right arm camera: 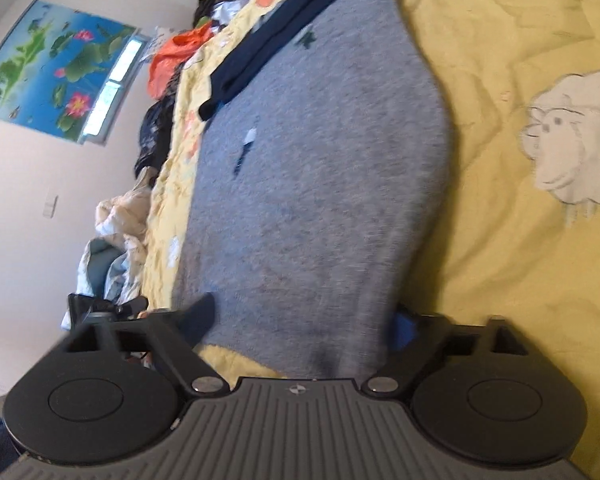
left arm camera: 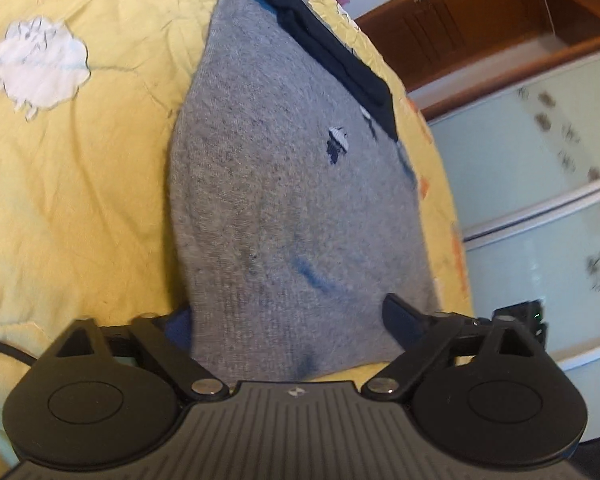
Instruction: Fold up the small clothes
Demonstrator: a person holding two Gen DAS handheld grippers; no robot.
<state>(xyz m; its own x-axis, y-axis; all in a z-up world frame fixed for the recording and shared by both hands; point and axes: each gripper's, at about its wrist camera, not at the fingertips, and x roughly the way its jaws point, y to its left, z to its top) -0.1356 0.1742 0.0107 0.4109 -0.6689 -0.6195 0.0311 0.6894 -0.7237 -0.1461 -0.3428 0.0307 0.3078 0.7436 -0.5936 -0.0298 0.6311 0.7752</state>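
A grey knitted garment with dark navy trim (left arm camera: 284,184) lies flat on the yellow sheep-print bed quilt (left arm camera: 80,184), its near edge between the fingers of the left claw (left arm camera: 288,320) and right claw (right arm camera: 304,320), both apparently clenching its corners, judged ready for a fold.

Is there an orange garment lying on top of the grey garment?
No, only a navy piece lies on the grey garment's far end; the orange cloth sits beyond the bed.
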